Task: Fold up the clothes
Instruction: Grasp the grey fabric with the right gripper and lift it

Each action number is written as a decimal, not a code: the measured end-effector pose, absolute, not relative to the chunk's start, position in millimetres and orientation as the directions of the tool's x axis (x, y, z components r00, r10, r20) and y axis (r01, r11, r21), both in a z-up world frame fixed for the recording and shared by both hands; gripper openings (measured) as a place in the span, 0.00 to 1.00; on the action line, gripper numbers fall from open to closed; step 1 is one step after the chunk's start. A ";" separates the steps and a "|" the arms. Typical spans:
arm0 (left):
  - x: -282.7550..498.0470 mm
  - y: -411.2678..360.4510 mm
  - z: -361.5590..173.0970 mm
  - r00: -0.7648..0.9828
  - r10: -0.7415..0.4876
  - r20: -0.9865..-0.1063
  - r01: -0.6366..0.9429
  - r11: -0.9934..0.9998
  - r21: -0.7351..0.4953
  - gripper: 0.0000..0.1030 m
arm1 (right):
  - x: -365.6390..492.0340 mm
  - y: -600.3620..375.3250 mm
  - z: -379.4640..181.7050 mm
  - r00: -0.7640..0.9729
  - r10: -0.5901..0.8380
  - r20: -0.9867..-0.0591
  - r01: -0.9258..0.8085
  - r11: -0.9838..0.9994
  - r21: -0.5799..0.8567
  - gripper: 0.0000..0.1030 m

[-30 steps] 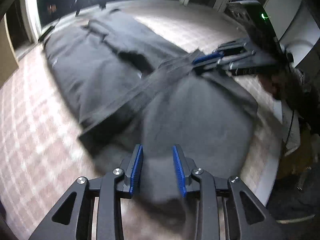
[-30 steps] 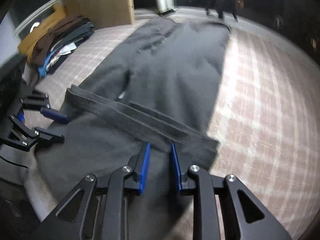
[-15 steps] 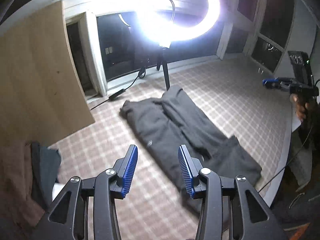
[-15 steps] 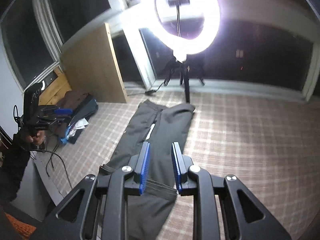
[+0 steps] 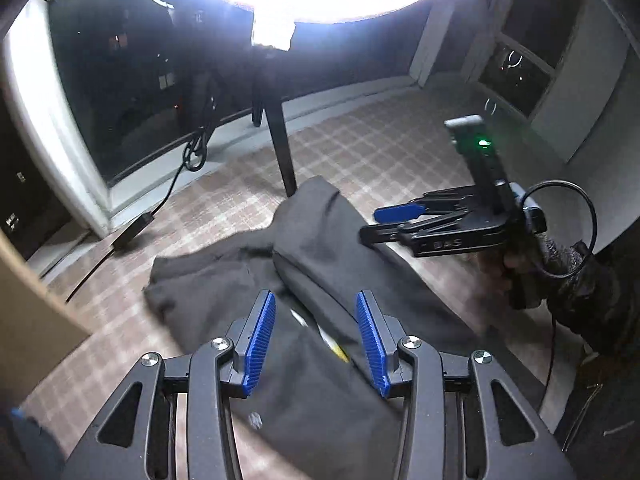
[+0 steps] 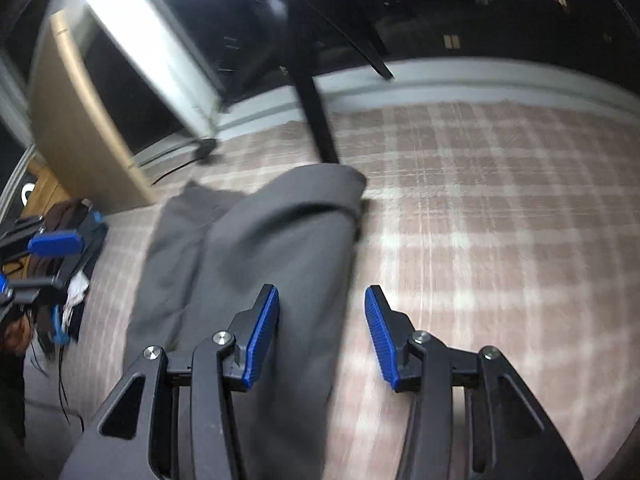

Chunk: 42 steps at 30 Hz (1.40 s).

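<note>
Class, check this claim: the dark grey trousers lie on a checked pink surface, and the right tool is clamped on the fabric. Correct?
Not quite. The right tool grips nothing: the right wrist view shows it opening above the dark grey trousers. They do lie on the checked pink surface.

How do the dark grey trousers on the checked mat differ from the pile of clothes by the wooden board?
The dark grey trousers lie spread lengthwise along the checked mat; the pile of clothes sits bunched at the mat's edge. The trousers are one plain grey garment; the pile mixes brown, blue and white pieces. The trousers lie under both grippers; the pile lies off to the side. Both are fabric.
</note>
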<state>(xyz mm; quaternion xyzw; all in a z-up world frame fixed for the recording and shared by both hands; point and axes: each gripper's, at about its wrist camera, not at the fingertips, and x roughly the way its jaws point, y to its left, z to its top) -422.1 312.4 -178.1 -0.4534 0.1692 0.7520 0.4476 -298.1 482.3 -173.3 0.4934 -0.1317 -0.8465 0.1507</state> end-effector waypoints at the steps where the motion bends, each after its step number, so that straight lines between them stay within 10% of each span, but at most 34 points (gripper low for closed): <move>1: -429.2 319.3 -183.4 -0.185 0.519 -0.834 -0.827 -0.541 -0.152 0.39 | -302.7 483.4 -178.3 -0.467 -0.409 -0.784 0.129 -0.908 0.398 0.43; 5: -453.3 347.3 -200.4 -0.167 0.523 -0.836 -0.828 -0.535 -0.170 0.39 | -302.0 477.3 -179.9 -0.512 -0.481 -0.712 0.211 -0.874 0.438 0.12; 20: -468.7 410.7 -202.1 0.000 0.511 -0.860 -0.912 -0.352 -0.209 0.46 | -229.9 388.7 -142.9 -0.702 -0.297 -0.647 0.529 -0.825 -0.196 0.10; 23: -460.0 415.8 -208.7 0.030 0.490 -0.871 -0.929 -0.309 -0.206 0.36 | -223.8 377.4 -144.4 -0.727 -0.256 -0.638 0.538 -0.790 -0.295 0.10; 25: -456.7 415.6 -213.8 0.055 0.487 -0.871 -0.927 -0.298 -0.226 0.09 | -222.1 374.4 -145.4 -0.736 -0.236 -0.635 0.538 -0.773 -0.336 0.10; 33: -502.8 395.6 -197.5 -0.272 0.510 -0.816 -0.770 -0.624 -0.133 0.07 | -248.4 403.7 -150.8 -0.693 -0.167 -0.701 0.473 -0.839 -0.268 0.07; 36: -506.6 371.6 -183.6 -0.239 0.566 -0.789 -0.753 -0.621 -0.217 0.28 | -262.8 426.1 -152.9 -0.620 -0.187 -0.762 0.450 -0.880 -0.151 0.11; 39: -489.3 342.4 -173.3 -0.300 0.529 -0.794 -0.769 -0.626 -0.126 0.40 | -264.5 456.9 -142.5 -0.605 -0.297 -0.739 0.419 -0.908 0.022 0.54; 42: -479.6 309.9 -183.3 -0.316 0.465 -0.827 -0.760 -0.645 -0.072 0.45 | -281.8 485.0 -138.2 -0.580 -0.382 -0.720 0.353 -0.914 0.200 0.60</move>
